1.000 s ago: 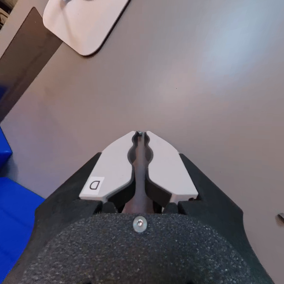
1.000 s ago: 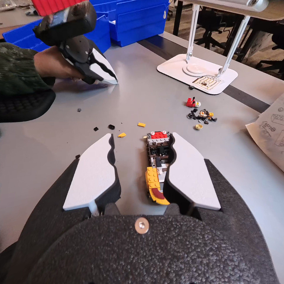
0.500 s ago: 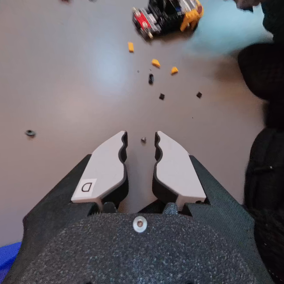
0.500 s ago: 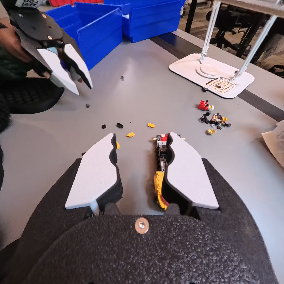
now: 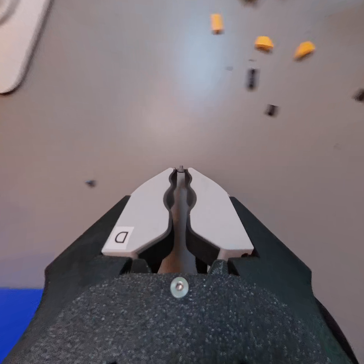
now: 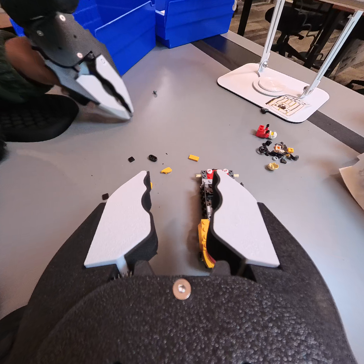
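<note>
My left gripper (image 5: pixel 180 171) is shut on a tiny grey stud piece (image 5: pixel 180 169), pinched at the very fingertips just above the grey table (image 5: pixel 137 98). It also shows in the right wrist view (image 6: pixel 128 113), at the far left, with its tips low over the table. My right gripper (image 6: pixel 181 173) is open. A small brick-built car (image 6: pixel 206 197) in red, grey, black and yellow lies on the table along the inner side of its right finger (image 6: pixel 236 206). Its left finger (image 6: pixel 126 208) stands well apart from the car.
Loose orange (image 6: pixel 193 157) and black (image 6: pixel 152 158) pieces lie ahead of my right gripper. A pile of small parts (image 6: pixel 277 151) and a red piece (image 6: pixel 263 131) lie to the right. Blue bins (image 6: pixel 134 33), a white lamp base (image 6: pixel 275 92) and a paper sheet (image 6: pixel 354 181) ring the area. The gap from one gripper's tips to the other's is roughly 20 cm. It is some 30 cm from my left tips to the white lamp base (image 6: pixel 275 92).
My left gripper held a tiny piece, opened with it lying on the table between its tips, and has shut on it again. My right gripper narrowed slightly beside the car.
</note>
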A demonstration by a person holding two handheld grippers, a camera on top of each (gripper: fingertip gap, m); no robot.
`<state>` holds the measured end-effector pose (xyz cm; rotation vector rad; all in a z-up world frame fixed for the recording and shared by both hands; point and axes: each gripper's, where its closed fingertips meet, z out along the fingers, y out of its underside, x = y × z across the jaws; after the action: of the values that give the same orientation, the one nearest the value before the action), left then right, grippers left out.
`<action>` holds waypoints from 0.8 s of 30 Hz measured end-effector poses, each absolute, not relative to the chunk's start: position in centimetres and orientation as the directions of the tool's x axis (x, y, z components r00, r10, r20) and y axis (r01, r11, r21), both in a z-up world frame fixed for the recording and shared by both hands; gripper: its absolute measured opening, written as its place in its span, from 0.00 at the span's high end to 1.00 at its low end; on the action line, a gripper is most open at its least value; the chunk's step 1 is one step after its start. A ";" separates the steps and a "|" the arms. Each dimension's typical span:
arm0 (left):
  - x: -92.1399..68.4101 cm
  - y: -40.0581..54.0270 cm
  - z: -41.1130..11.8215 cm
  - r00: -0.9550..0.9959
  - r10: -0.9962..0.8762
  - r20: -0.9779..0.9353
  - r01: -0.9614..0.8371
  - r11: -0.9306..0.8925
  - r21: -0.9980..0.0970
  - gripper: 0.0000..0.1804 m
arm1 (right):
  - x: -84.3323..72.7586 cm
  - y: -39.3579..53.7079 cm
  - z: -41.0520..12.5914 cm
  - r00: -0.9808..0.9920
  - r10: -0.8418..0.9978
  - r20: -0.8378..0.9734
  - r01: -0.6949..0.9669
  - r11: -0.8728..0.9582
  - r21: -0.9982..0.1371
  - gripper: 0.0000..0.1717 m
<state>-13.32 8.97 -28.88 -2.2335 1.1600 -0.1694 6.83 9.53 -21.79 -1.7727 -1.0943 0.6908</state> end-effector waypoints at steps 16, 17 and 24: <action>-20.2 16.9 -29.3 0.846 -0.445 -0.293 -0.532 -0.670 -0.518 0.84 | 6.9 9.3 -21.8 0.449 0.894 -0.015 0.363 -0.198 -0.910 0.67; -20.1 16.8 -29.2 0.846 -0.448 -0.288 -0.531 -0.668 -0.522 0.81 | 6.9 9.3 -21.8 0.448 0.894 -0.015 0.364 -0.197 -0.910 0.67; -18.0 15.2 -28.1 0.826 -0.509 -0.242 -0.545 -0.613 -0.572 0.76 | 6.1 9.0 -22.6 0.427 0.904 0.006 0.410 -0.188 -0.893 0.68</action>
<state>-18.03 15.21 -28.08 -2.3499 0.7683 0.0727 6.13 8.97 -22.56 -1.7815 -1.1332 0.6897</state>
